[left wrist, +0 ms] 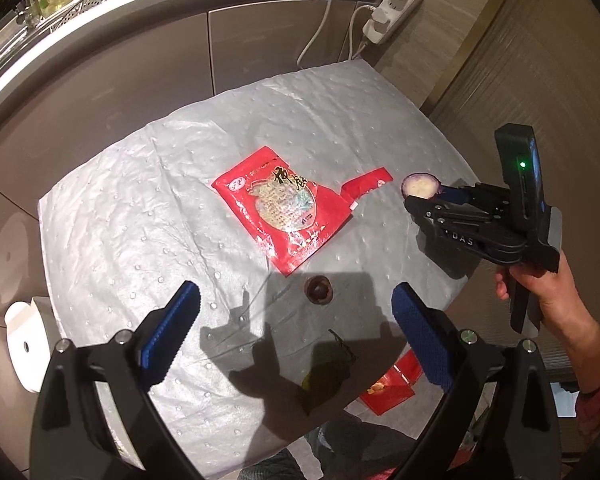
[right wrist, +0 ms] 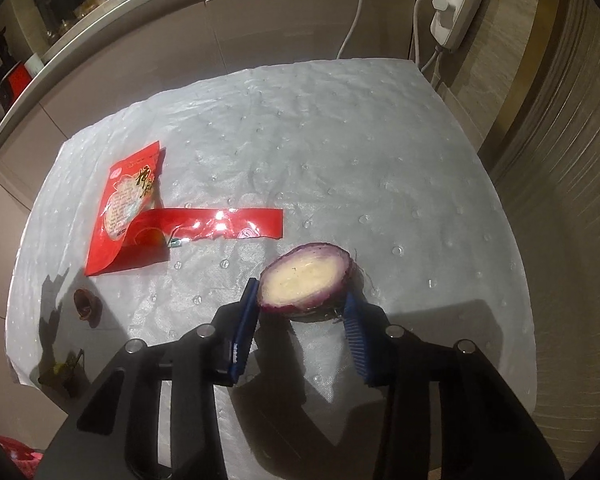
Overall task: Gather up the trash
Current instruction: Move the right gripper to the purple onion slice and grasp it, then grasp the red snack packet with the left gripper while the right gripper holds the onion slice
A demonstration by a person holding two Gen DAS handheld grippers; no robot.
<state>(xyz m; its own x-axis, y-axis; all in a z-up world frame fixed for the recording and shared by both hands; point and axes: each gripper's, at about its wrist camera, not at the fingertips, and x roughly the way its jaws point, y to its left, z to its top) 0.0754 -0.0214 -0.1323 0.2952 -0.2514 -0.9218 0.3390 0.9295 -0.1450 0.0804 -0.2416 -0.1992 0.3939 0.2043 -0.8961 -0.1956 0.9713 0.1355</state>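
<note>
A person's hand (left wrist: 540,292) is holding the right gripper (right wrist: 302,306) tilted steeply down over the silvery dimpled sheet (left wrist: 140,216) that is covering the table, its nose pointing toward the sheet's right side in the left wrist view. Its jaws are standing partly closed, with the blue pads (right wrist: 246,316) pressing on either side of an onion slice (right wrist: 306,280), purple-skinned with a pale cut face turned up; the slice is sitting at the very tips of the fingers, its lower edge touching or just above the sheet, which I cannot tell. The left gripper (left wrist: 296,316) is also angling down, jaws spread wide and gripping nothing, hovering over a small dark brown shell-like scrap (left wrist: 319,289) that is lying between the pads but below them. A torn red snack packet (left wrist: 282,208) is lying flat near the sheet's middle, with its torn-off red strip (right wrist: 216,222) just beside it, between packet and slice.
</note>
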